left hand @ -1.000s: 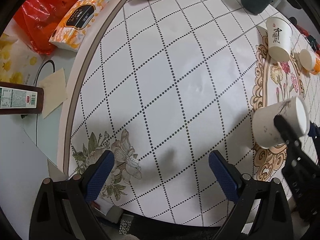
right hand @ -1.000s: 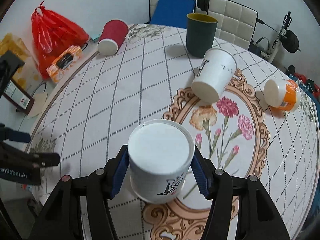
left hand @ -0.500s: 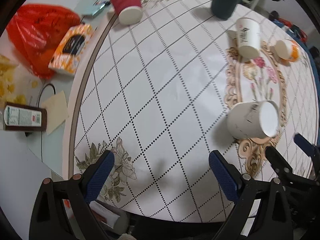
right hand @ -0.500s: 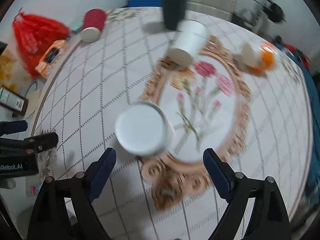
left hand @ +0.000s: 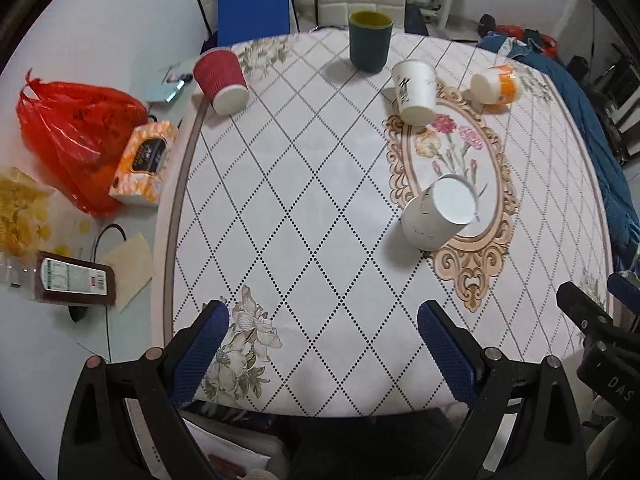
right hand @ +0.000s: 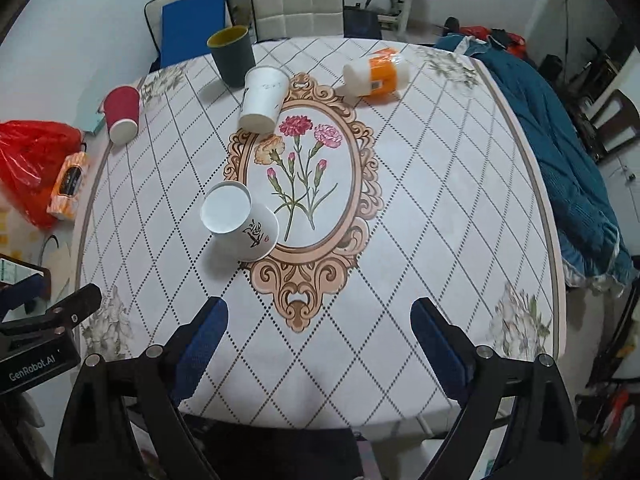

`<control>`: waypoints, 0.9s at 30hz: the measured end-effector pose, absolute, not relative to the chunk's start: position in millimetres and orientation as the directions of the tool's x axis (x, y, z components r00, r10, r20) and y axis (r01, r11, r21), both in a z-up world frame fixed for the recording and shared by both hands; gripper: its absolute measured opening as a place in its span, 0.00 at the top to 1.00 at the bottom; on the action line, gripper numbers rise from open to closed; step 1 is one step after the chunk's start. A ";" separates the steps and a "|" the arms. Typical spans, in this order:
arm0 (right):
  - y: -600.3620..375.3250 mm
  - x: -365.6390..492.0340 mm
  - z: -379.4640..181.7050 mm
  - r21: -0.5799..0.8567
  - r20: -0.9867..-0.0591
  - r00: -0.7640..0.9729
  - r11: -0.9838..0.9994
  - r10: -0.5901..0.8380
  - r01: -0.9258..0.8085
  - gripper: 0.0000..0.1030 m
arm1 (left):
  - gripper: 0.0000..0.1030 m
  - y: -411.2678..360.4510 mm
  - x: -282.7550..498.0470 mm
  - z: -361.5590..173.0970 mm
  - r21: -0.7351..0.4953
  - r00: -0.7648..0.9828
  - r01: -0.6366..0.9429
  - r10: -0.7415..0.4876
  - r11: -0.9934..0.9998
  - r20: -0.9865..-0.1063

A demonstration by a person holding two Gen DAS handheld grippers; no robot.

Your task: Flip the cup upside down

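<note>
A white paper cup (left hand: 438, 213) stands upside down on the tablecloth at the lower left edge of the oval flower frame; it also shows in the right wrist view (right hand: 240, 222), base up. My left gripper (left hand: 322, 354) is open and empty, held above the table's near edge. My right gripper (right hand: 318, 346) is open and empty, pulled back well short of the cup. The right gripper's body shows at the left wrist view's right edge (left hand: 600, 344).
A second white paper cup (right hand: 262, 98), a red cup (right hand: 122, 114), a dark green cup (right hand: 232, 56) and an orange-labelled container (right hand: 376, 74) sit toward the far side. A red bag (left hand: 76, 136), tissue pack (left hand: 144, 162) and carton (left hand: 74, 284) lie left, off the table.
My right gripper opened, let go of the white cup and pulled back. The cup now stands upside down on the table. Both grippers have risen and drawn away from the table.
</note>
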State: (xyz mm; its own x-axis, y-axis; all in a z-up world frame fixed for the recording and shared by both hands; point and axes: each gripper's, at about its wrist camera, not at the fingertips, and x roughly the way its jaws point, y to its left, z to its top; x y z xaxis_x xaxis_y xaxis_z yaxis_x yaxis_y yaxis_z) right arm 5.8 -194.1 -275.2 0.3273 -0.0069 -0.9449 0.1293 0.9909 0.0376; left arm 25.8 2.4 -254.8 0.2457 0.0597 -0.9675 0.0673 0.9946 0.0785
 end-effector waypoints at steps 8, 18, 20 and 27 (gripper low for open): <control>-198.9 -32.0 -228.9 0.083 -0.927 0.375 0.988 0.030 0.127 0.08 | 0.06 -2.0 -6.3 -198.5 0.074 0.325 0.043 0.056 0.996 -0.944; -199.4 -81.3 -146.3 0.057 -0.908 0.419 0.994 0.015 0.088 0.08 | 0.06 -15.3 -54.4 -126.5 0.042 0.373 0.043 0.023 0.998 -0.927; -201.2 -92.2 -128.7 0.062 -0.903 0.429 0.994 0.019 0.085 0.08 | 0.06 -17.2 -60.8 -115.3 0.042 0.374 0.043 0.023 0.998 -0.927; -204.7 -121.2 -77.9 0.057 -0.885 0.465 0.996 0.017 0.071 0.08 | 0.06 -18.1 -80.5 -73.0 0.021 0.395 0.032 0.007 0.999 -0.919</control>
State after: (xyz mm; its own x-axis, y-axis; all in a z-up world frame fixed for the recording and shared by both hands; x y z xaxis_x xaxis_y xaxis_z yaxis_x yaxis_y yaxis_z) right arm -121.2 -204.7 -77.9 0.4652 0.0173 -0.8850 0.0712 0.9958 0.0568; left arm -80.5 -18.1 -73.0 0.3946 0.0070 -0.9188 0.0320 0.9993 0.0214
